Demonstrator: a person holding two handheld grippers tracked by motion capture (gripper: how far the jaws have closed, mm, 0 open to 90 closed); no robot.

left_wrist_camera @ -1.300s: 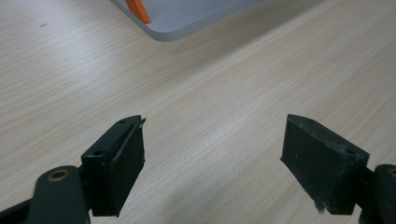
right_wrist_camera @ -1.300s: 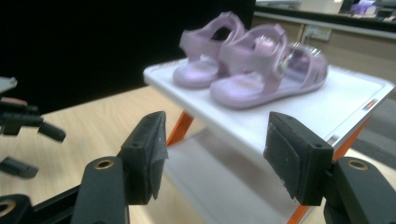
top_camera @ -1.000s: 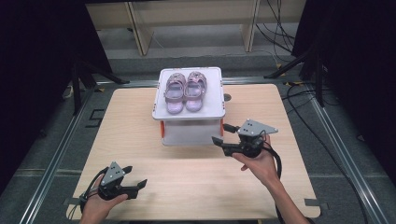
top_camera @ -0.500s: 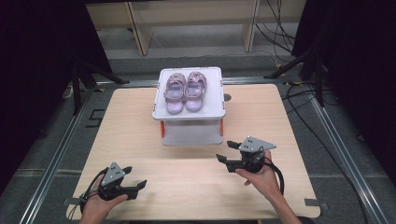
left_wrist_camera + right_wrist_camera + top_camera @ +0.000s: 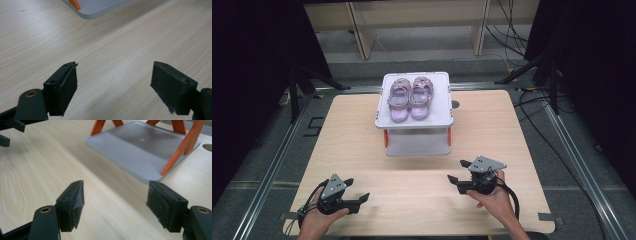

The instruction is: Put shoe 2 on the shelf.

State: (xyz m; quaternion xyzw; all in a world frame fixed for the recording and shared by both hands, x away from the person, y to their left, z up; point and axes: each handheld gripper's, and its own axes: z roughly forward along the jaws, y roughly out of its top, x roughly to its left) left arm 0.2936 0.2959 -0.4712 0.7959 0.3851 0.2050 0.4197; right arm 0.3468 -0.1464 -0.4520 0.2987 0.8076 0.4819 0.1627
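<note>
Wooden table (image 5: 362, 135) — white two-tier rack (image 5: 416, 142) on it

High overhead view; two low gripper views, shared table (image 5: 362, 145).

The left gripper view's top edge cuts off the white rack (image 5: 97, 8), leaving one base corner.

floor: grey (image 5: 597, 165) | rear: pale wooden shelving (image 5: 422, 25) | sides: black curtains (image 5: 257, 60) | cables (image 5: 532, 107) trailing right
</note>
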